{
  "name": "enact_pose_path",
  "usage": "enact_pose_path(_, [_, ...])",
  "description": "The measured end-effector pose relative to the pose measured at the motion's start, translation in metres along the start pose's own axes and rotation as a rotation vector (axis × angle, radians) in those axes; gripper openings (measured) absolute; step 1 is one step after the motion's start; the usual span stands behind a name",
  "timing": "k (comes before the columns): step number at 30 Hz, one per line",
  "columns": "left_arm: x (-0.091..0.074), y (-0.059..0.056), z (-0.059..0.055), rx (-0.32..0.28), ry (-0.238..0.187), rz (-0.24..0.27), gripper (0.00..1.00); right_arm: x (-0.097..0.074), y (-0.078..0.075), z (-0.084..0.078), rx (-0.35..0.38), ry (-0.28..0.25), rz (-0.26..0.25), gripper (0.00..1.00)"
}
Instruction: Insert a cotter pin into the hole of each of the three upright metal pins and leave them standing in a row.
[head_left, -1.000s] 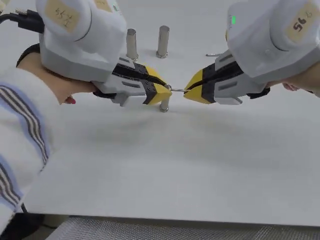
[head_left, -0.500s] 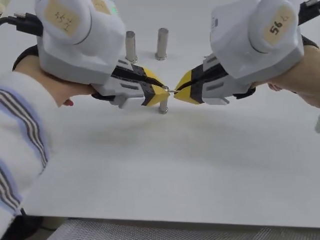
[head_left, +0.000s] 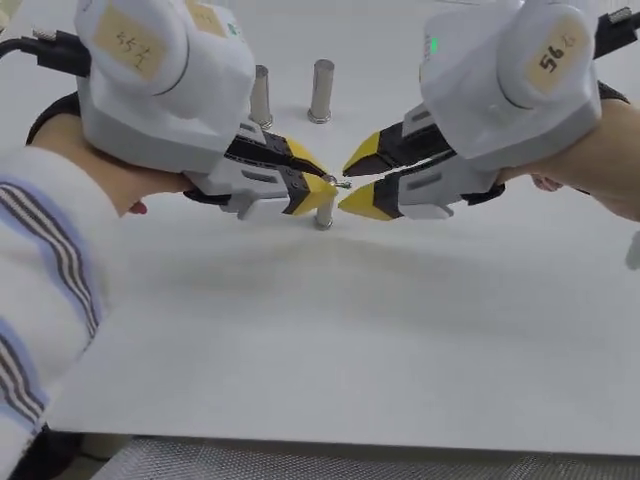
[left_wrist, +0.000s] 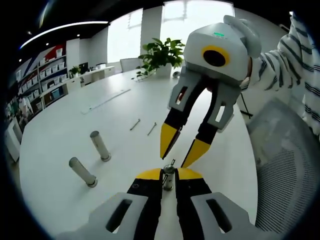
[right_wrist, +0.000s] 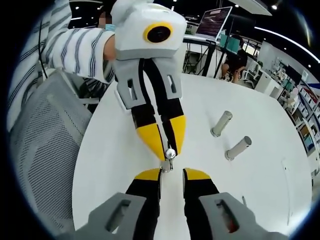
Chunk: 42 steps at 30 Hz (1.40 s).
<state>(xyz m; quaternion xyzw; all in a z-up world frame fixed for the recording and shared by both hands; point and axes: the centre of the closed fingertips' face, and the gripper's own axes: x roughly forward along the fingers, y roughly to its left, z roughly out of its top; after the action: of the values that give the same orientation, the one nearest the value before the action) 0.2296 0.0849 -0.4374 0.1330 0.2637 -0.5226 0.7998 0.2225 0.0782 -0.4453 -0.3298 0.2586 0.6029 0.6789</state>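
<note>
The left hand-held gripper (head_left: 322, 190) is closed on the head of an upright metal pin (head_left: 324, 215). This pin stands on the white surface (head_left: 320, 330), roughly midway between its near and far edges. A thin cotter pin (head_left: 343, 184) is seen projecting from the head of the held pin toward the right hand-held gripper (head_left: 348, 186). The jaws of that gripper are spread open, one on each side of the cotter pin, and nothing is gripped by them. Whether the cotter pin passes fully through the hole cannot be told.

A second metal pin (head_left: 261, 97) and a third metal pin (head_left: 322, 92) are stood upright side by side nearer the far edge, well apart from the held one. In the left gripper view, two spare cotter pins (left_wrist: 135, 124) (left_wrist: 152, 129) are seen lying flat on the surface, close together.
</note>
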Motion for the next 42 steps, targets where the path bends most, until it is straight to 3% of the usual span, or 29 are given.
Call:
enact_pose_path(6, [0.001,-0.001,0.001,-0.001,0.0,0.0,0.05,0.0,0.001,0.001,0.0,-0.006,0.008,0.01])
enact_pose_path(16, [0.0,-0.001,0.001,0.009,0.008,0.003,0.05,0.004,0.002,0.004,-0.064,0.012,0.022,0.0])
enact_pose_path(23, [0.001,-0.002,0.002,0.011,0.014,0.004,0.05,0.01,0.001,0.008,-0.149,0.031,0.032,0.0])
enact_pose_path(29, [0.001,-0.003,0.003,0.011,0.015,0.006,0.05,0.01,-0.001,0.01,-0.141,0.016,0.025,0.0])
enact_pose_path(31, [0.001,-0.002,0.003,0.041,0.011,0.009,0.05,0.009,-0.001,0.01,-0.113,0.005,0.021,0.0])
enact_pose_path(34, [0.001,-0.001,0.001,0.048,0.02,0.01,0.06,0.007,-0.001,0.011,-0.088,-0.01,0.016,0.12])
enact_pose_path(36, [0.0,0.0,-0.001,0.091,0.024,0.009,0.05,0.005,-0.001,0.01,-0.084,-0.006,0.014,0.1])
enact_pose_path(39, [-0.004,0.0,-0.001,0.1,0.015,0.017,0.15,0.003,0.001,0.008,-0.065,-0.012,0.01,0.11])
enact_pose_path(42, [-0.011,0.005,0.0,0.067,-0.023,0.044,0.36,0.003,0.003,0.007,-0.025,-0.03,0.003,0.13])
